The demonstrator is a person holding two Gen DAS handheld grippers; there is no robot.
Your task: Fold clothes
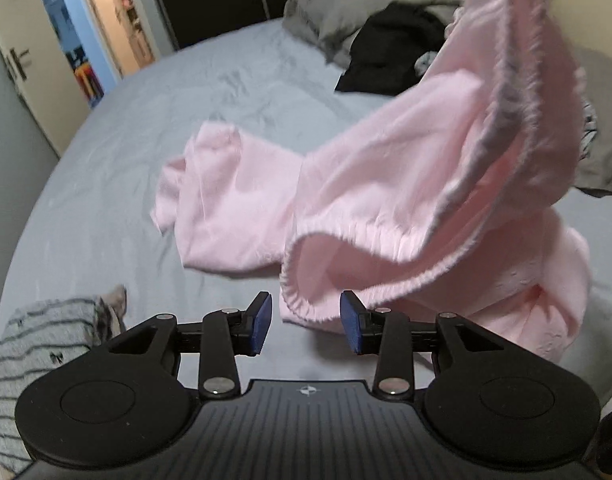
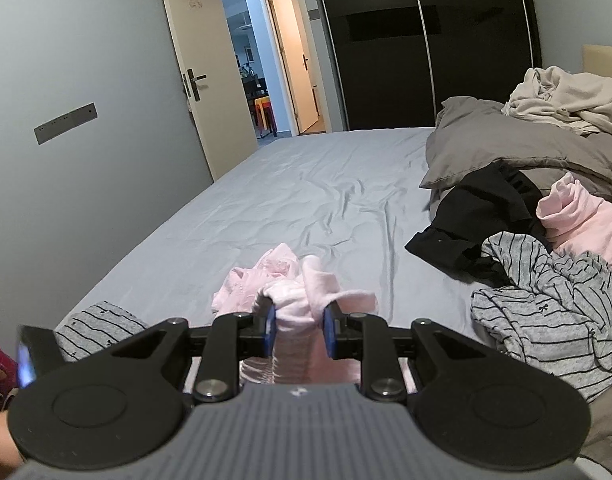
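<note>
Bedroom with a grey-sheeted bed (image 2: 306, 184) as worktable: the pink elastic-waist trousers (image 1: 365, 184) hang partly lifted, their waistband bunched and clenched between the blue pads of the right gripper (image 2: 298, 330), legs trailing onto the sheet, probably raised so the cloth can drop straight for folding. Close before the drooping waistband, the left gripper (image 1: 306, 322) hovers with jaws spread and empty, seemingly placed to take a 2nd hold, while a striped grey garment (image 2: 545, 300), black clothing (image 2: 473, 216) and a taupe duvet (image 2: 505, 148) lie heaped alongside.
</note>
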